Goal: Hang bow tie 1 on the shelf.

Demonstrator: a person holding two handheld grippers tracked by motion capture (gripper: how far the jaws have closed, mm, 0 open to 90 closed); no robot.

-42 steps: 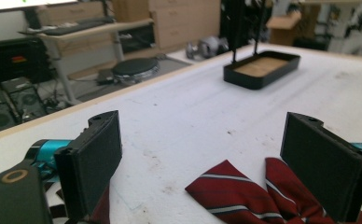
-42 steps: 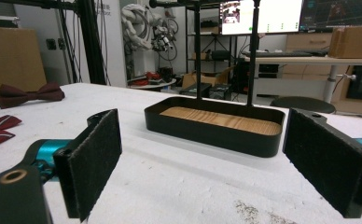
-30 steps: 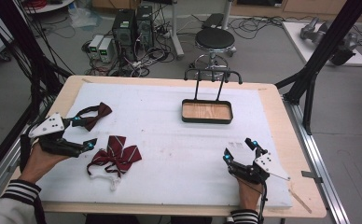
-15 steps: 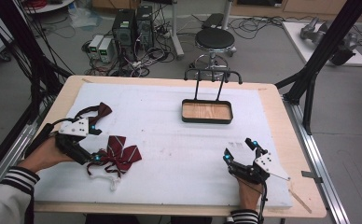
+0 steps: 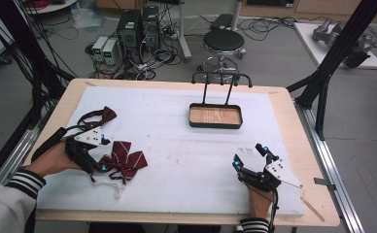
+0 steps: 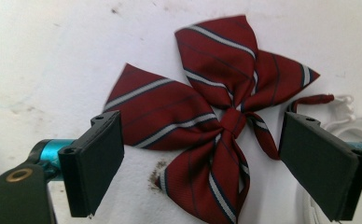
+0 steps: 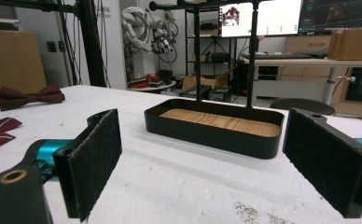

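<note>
Black oval tray with a light wooden floor and a tall black two-post rack sits upright on the far middle of the white foam mat. Plain dark maroon bow tie lies flat at the mat's far left. Mat covers the pale wooden desk. Behind the desk: round black stool, two black computer towers, tangled floor cables.
</note>
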